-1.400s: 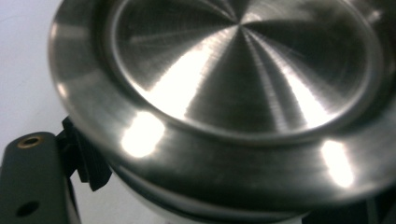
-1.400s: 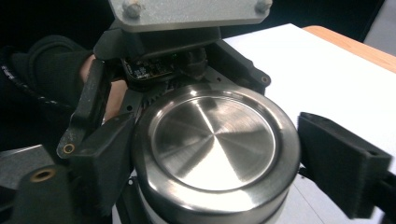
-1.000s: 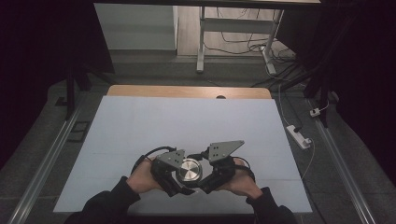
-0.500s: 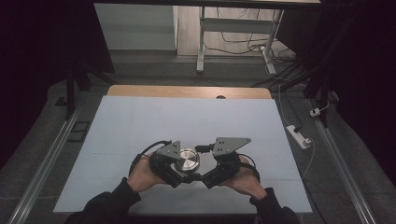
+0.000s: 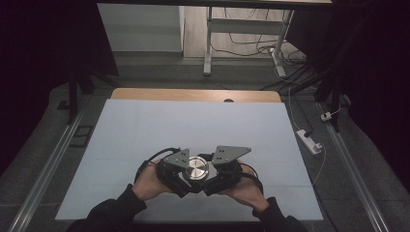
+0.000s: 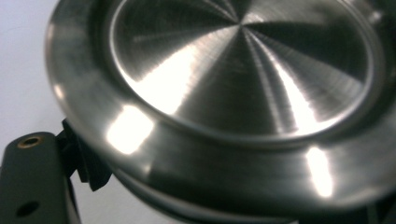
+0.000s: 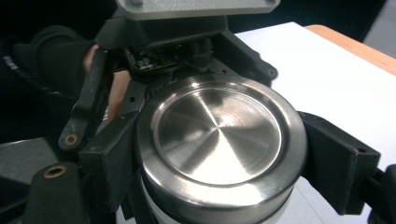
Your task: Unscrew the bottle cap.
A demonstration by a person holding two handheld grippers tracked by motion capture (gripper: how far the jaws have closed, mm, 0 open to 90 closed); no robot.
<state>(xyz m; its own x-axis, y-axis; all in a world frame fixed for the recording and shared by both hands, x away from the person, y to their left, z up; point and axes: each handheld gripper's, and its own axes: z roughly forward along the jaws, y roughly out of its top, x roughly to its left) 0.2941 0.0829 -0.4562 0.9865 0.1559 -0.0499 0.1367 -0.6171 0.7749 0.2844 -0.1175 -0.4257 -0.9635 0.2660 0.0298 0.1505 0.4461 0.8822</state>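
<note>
We clamp both grippers, left gripper (image 5: 186, 176) and right gripper (image 5: 212, 179), shut on a brushed-steel lidded canister (image 5: 197, 168) near the bench's (image 5: 145, 125) front edge.

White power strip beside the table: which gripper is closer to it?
Right. The right gripper grips the steel-lidded container's side facing the power strip; the left gripper grips its far side, farther away.

In the left gripper view the steel container (image 6: 243, 93) is blurred and cut off by the frame edges.

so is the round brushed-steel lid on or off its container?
On: the round brushed-steel lid sits flush atop the container's pale body, which shows below its rim.
</note>
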